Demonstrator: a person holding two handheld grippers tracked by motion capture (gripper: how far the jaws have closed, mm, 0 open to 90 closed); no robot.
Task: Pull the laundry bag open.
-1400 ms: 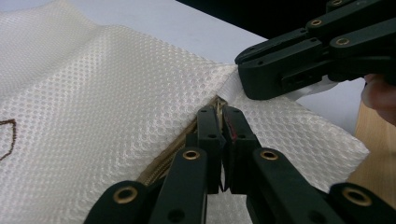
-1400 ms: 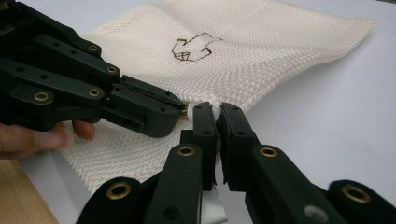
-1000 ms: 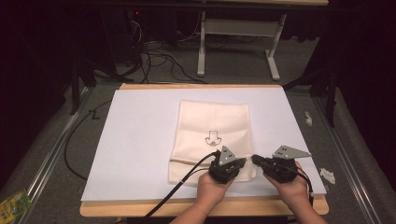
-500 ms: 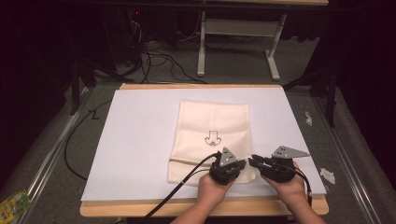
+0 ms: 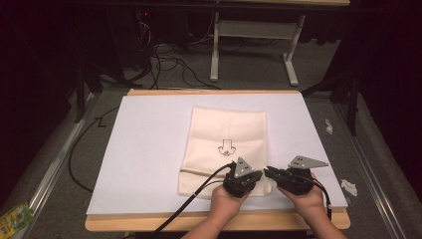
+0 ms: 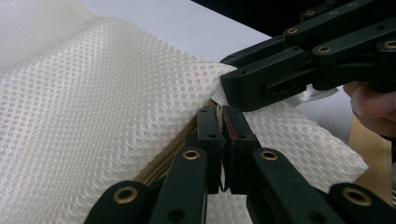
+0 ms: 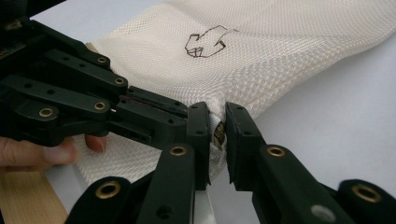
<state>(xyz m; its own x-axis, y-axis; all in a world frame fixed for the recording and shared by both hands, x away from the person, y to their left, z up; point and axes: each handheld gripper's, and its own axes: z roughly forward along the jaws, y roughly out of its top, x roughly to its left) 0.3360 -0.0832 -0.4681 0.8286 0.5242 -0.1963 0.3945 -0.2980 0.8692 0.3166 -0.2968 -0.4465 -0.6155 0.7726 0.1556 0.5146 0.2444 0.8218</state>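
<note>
white sheet (image 5: pixel 149 149): covers the wooden table (image 5: pixel 164 222) and gives the work a plain, flat bed.
mesh bag (image 5: pixel 224 129): cream netting, lying flat near the middle of the sheet, long side running away from the person; an arrow-like mark (image 5: pixel 226 147) is drawn on it; its near edge with the zip lies by the person's hands, probably so both tools can reach it.
left gripper (image 6: pixel 223 122): held low over the bag's near edge, towards the right corner; jaws pressed nearly together on something thin at the zip line, likely the zip pull or the tape, though i cannot tell which.
right gripper (image 7: pixel 217 128): just beside the left one, tips almost meeting it; jaws narrowed onto a bunched fold at the bag's near right corner, with a small brownish bit, perhaps the zip end, between them.
judgement: one tool seems to pin the corner while the other takes the zip, so the bag stays put when pulled.
floor (image 5: pixel 348 186): scraps of white paper lie right of the table.
</note>
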